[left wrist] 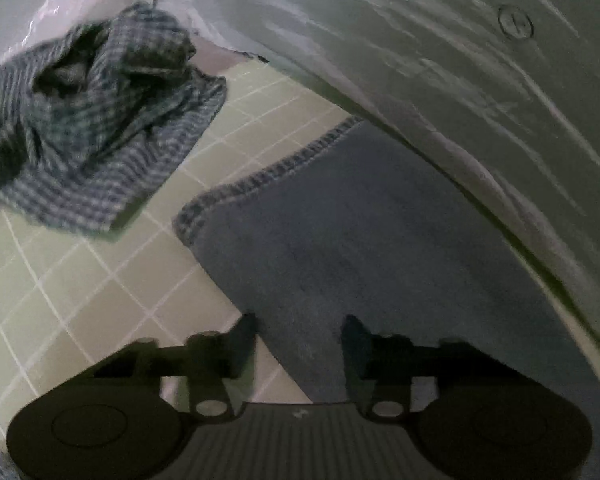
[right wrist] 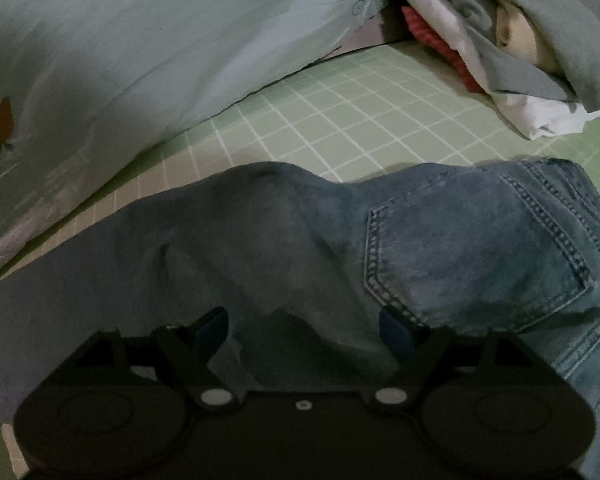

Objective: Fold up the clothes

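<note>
Blue jeans lie on a green grid-patterned sheet. In the left wrist view a jeans leg (left wrist: 360,232) with a stitched hem stretches away from my left gripper (left wrist: 298,340), which is open and empty just above the denim. In the right wrist view the jeans (right wrist: 300,240) show a back pocket (right wrist: 472,256) at the right. My right gripper (right wrist: 304,328) is open, its fingers standing on either side of a raised denim fold, not closed on it.
A crumpled checked shirt (left wrist: 92,120) lies at the upper left of the left wrist view. A pale green quilt (left wrist: 460,60) rises along the right; it also fills the upper left of the right wrist view (right wrist: 140,48). A heap of clothes (right wrist: 500,48) lies at the far right.
</note>
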